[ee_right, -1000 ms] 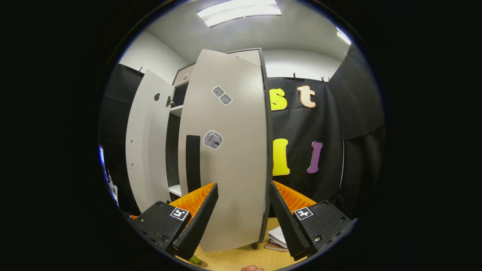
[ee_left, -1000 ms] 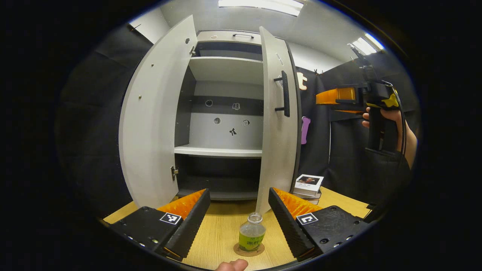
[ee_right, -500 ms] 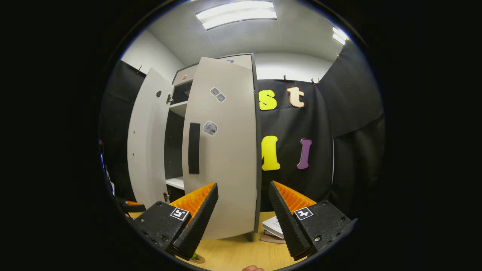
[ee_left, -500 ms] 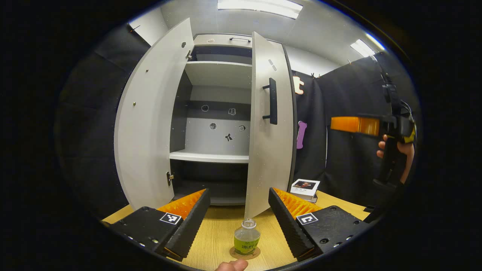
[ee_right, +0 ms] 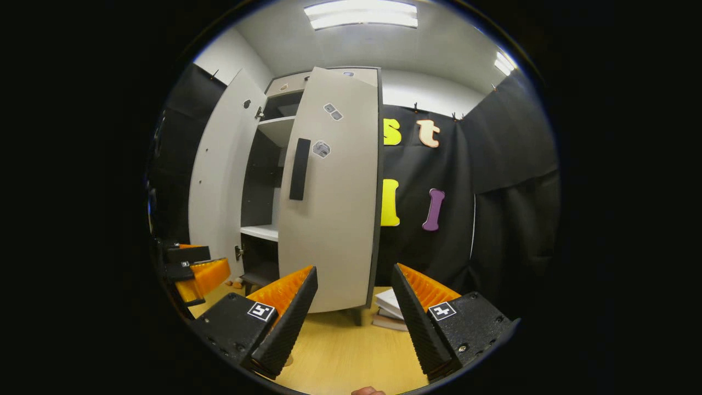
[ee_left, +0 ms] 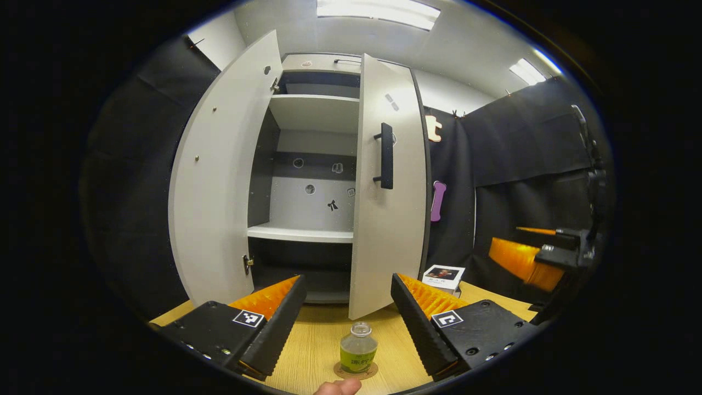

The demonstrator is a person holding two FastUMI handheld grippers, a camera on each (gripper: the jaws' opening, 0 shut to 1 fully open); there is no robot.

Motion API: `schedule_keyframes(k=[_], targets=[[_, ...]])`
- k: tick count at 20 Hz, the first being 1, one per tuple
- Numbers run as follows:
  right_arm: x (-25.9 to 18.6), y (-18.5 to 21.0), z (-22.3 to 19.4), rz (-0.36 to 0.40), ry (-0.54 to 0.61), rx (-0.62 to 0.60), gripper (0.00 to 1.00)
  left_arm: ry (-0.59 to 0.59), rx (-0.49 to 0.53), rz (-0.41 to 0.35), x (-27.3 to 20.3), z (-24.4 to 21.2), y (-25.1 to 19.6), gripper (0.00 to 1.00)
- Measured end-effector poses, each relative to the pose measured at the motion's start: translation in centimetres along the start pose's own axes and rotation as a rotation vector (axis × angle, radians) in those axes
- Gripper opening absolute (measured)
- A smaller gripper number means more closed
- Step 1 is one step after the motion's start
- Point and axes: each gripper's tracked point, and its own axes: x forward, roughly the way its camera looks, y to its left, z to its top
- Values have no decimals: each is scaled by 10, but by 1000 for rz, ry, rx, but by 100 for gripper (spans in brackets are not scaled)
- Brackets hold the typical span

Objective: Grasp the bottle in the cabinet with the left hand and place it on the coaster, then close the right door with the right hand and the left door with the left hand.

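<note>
A small bottle [ee_left: 358,354] of green drink stands upright on a round coaster [ee_left: 370,371] on the wooden table, just ahead of my left gripper [ee_left: 345,323], which is open and empty. The grey cabinet's left door [ee_left: 219,181] stands wide open. Its right door [ee_left: 386,208], with a black handle [ee_left: 386,156], is partly swung in and covers about half the opening. In the right gripper view, my right gripper [ee_right: 354,323] is open and empty, held back from the right door [ee_right: 334,208] without touching it. The shelves [ee_left: 299,234] inside are bare.
A short stack of books [ee_left: 444,276] lies on the table [ee_left: 312,340] right of the cabinet, also at books [ee_right: 388,315]. The right gripper [ee_left: 526,258] hangs low at the far right of the left gripper view. The left gripper [ee_right: 197,271] shows at the left of the right gripper view.
The right door has swung further toward shut. The right gripper has dropped lower and drawn back from the door. The left gripper has backed slightly away from the bottle.
</note>
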Motion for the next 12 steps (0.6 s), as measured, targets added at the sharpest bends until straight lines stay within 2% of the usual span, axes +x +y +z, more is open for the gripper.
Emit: schedule_keyframes(k=[2,6,8,9,10,12], targets=[[-5,2,-23,-31,19,-1,83,0,-10,3,-2,-1,1,95],[-9,10,-38,-9,77,0,84,-10,-21,17,-7,5,8,95],[-8,7,-31,-9,61,-8,84,-66,-50,45,-12,26,22,95],[-7,7,-28,-7,54,-8,84,-85,-71,60,-14,36,31,99],[-6,8,-26,-3,49,-7,84,-100,-92,80,-18,46,42,95],[-4,9,-26,-2,46,-10,84,-134,-125,144,-28,65,71,95]])
